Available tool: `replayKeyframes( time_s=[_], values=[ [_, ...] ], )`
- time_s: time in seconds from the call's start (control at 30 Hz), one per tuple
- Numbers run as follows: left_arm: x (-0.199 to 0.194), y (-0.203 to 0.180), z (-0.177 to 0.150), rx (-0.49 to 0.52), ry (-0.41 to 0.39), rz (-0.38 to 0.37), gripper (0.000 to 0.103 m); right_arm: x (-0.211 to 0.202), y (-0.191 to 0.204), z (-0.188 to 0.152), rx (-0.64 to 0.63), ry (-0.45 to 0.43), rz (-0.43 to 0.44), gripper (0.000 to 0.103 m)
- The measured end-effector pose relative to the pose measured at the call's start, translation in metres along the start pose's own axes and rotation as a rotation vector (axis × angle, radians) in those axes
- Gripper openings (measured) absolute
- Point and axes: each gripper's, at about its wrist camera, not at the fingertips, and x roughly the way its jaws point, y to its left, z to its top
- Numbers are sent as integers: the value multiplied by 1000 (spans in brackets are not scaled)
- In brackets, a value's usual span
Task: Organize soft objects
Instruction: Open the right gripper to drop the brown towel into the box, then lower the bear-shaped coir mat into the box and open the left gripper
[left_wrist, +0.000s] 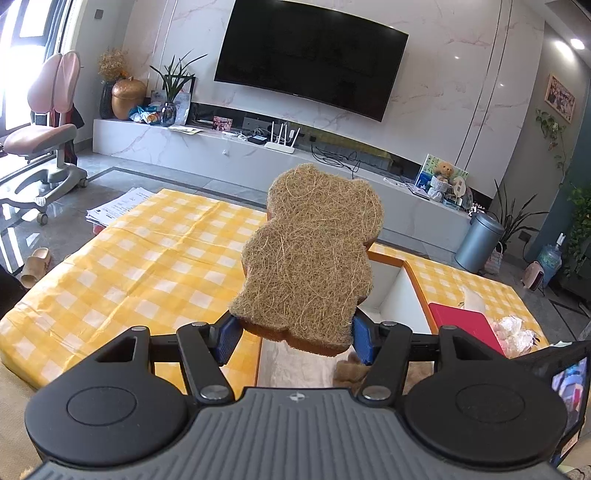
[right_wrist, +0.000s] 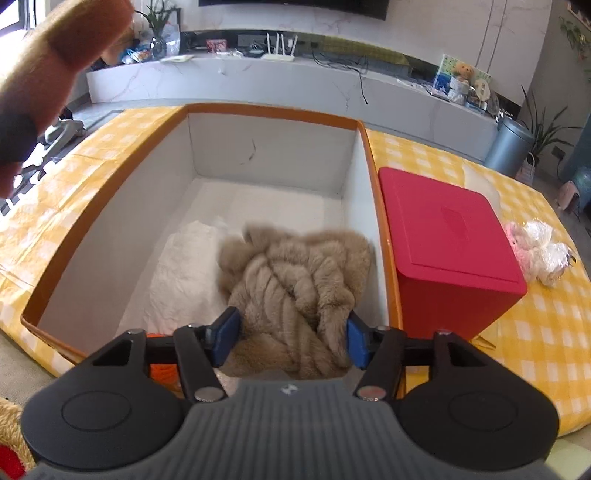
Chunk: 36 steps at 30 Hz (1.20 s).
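Beside the orange box (right_wrist: 373, 177) stands a red box (right_wrist: 450, 251).

Bear-shaped fibrous brown sponge (left_wrist: 310, 258) upright above table, tan fluffy knotted plush (right_wrist: 295, 295) lying in orange-rimmed box (right_wrist: 273, 110)

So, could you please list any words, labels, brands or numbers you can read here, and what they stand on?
None can be read.
TV: mark on lower edge too small.
Stack of papers: print blurred.
Left gripper body: small emblem, no letters.
Red box: no text visible.
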Motion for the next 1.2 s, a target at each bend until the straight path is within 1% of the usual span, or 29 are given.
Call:
replayKeyframes(
  time_s=[0.03, 0.1, 0.13, 0.2, 0.23, 0.33, 0.47, 0.6, 0.7, 0.73, 0.83, 0.93, 1.0, 1.07, 1.13, 1.2],
  values=[
    [0, 0, 0, -2, 3, -4, 69, -2, -3, 0, 2, -15, 10, 62],
    [2, 0, 0, -3, 11, -5, 69, -10, -4, -2, 6, -43, 39, 74],
    [3, -1, -1, -1, 12, -2, 69, -14, -5, -3, 11, -58, 51, 76],
    [4, -2, -1, 8, 11, 3, 69, -21, -8, -3, 23, -89, 73, 95],
    [5, -3, -1, 12, 12, 3, 69, -26, -11, -5, 27, -109, 98, 96],
    [9, -6, -1, 16, 25, -5, 69, -40, -22, -6, 68, -160, 163, 98],
    [13, -13, -4, 26, 34, -33, 69, -54, -41, -8, 116, -240, 205, 100],
    [24, -24, -8, 56, 45, -46, 69, -62, -58, -9, 127, -310, 180, 100],
    [47, -33, -10, 79, 89, -60, 69, -61, -68, -11, 138, -355, 151, 100],
    [58, -35, -11, 85, 116, -50, 69, -61, -71, -11, 141, -367, 140, 100],
    [85, -40, -18, 136, 161, 35, 69, -51, -75, -10, 158, -357, 101, 100],
    [108, -46, -25, 215, 207, 111, 69, -42, -77, -9, 173, -332, 113, 100],
    [121, -47, -28, 222, 241, 147, 69, -38, -78, -9, 183, -315, 122, 100],
    [126, -49, -31, 229, 259, 195, 70, -34, -77, -10, 186, -308, 127, 100],
    [125, -57, -34, 264, 260, 238, 70, -31, -76, -11, 176, -298, 129, 100],
    [123, -61, -37, 271, 276, 227, 71, -29, -75, -12, 159, -279, 122, 100]
  ],
)
